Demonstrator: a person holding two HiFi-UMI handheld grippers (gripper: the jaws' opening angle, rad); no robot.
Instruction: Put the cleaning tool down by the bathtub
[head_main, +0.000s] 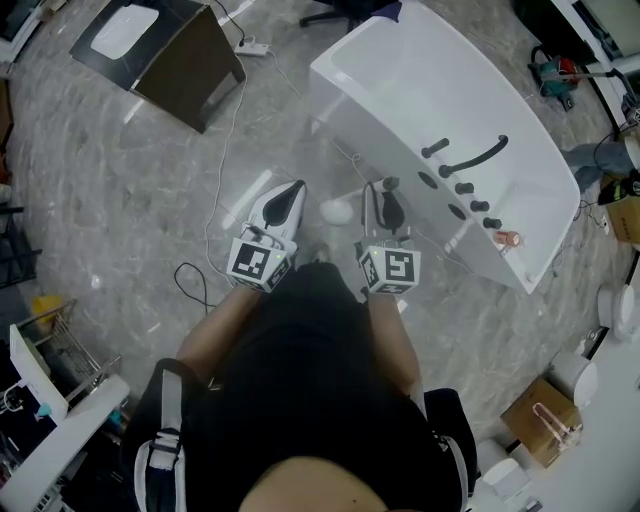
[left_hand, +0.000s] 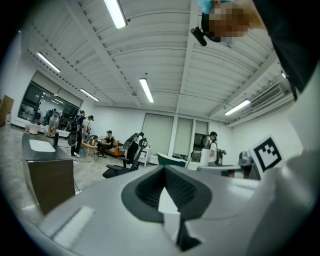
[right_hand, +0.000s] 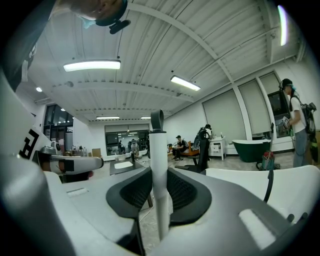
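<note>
At the far left of the head view, a dark cabinet (head_main: 190, 72) with a white basin stands on the grey marbled floor (head_main: 120, 190), and a thin cable (head_main: 236, 125) trails across the floor beside it. Nearer the middle, the left gripper (head_main: 296, 188) points level with its jaws together and nothing between them. Just to its right, the right gripper (head_main: 384, 192) has its jaws clamped on the white shaft of the cleaning tool (right_hand: 159, 165). The tool stands upright in the grip with its dark grey tip on top, above the floor. Beyond it to the right lies the white bathtub (head_main: 390, 90), with a black faucet (head_main: 476, 157) on its rim.
</note>
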